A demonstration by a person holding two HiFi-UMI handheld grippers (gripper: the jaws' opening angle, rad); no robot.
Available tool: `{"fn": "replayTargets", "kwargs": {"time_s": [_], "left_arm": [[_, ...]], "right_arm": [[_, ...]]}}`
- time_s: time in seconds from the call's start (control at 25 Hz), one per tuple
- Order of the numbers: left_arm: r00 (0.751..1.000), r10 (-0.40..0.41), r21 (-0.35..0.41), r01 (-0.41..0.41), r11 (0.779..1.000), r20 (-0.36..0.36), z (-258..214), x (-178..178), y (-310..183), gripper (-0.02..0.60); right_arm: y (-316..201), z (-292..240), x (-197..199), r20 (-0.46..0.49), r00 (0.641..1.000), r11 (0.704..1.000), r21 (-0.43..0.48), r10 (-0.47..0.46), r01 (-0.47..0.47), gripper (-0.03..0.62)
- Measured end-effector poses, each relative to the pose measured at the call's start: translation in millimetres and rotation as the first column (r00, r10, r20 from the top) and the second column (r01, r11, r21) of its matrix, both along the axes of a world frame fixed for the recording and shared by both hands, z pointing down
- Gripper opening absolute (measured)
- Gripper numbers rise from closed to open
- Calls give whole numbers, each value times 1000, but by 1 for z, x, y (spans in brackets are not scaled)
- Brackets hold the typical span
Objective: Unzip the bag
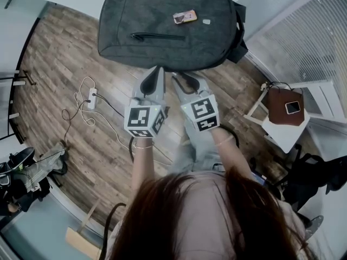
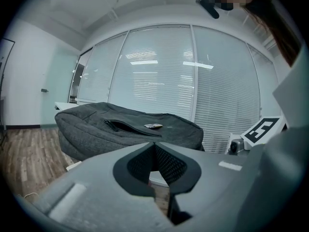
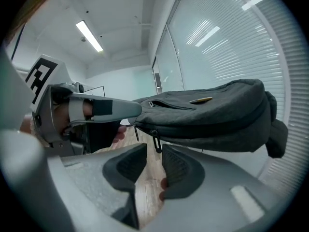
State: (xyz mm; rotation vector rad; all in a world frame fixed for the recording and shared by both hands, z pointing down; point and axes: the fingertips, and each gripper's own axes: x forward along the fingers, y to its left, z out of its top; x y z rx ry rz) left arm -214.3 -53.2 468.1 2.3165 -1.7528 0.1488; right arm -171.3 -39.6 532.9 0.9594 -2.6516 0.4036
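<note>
Dark ribbed rubber is lining my right claw [image 3: 154,152], whose jaws are standing narrowly apart, gripping nothing; my left claw [image 2: 154,146] is sitting shut and empty. I am judging the step as catching the zipper pull [image 3: 155,142]: I should be sliding the gap around the dangling tab alone, not the fabric, while the left is bracing the bag [image 3: 217,115]. The pull is hanging at twelve o'clock, just beyond my right tips; the grey bag is lying flat, spreading toward two o'clock.
</note>
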Motion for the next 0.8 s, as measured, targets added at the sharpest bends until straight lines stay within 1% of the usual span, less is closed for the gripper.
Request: {"fn": "replayTargets", "kwargs": {"time_s": [0.12,0.28,0.44,0.6,0.68,0.72,0.8], "left_arm": [[1000,8,-1,-8,1000,3,0,0,-5,9],[1000,21,-11,-21,1000,7,2,3,-10,9],[999,31,-35,-31,999,7,8,3,-14,9],[999,33,-50,-33,998,-4,10,3,-17,9],[1000,30,-62,-31,998,-6,12,3,-18,9],[1000,29,-69,-30,997,-7,13,3,-18,9],[1000,26,-84,-27,996,-10,16,3,-19,9]], "right_arm": [[-3,1,-1,35,999,1000,-8,1,-1,104],[-6,-3,0,115,993,999,-34,22,-18,104],[-7,-6,3,159,986,997,-62,56,-47,64],[-5,-8,4,164,985,997,-62,54,-44,49],[-2,-10,4,161,986,998,-38,46,-41,32],[-1,-11,4,157,986,999,-25,47,-44,12],[0,-10,5,131,990,999,-1,51,-51,11]]}}
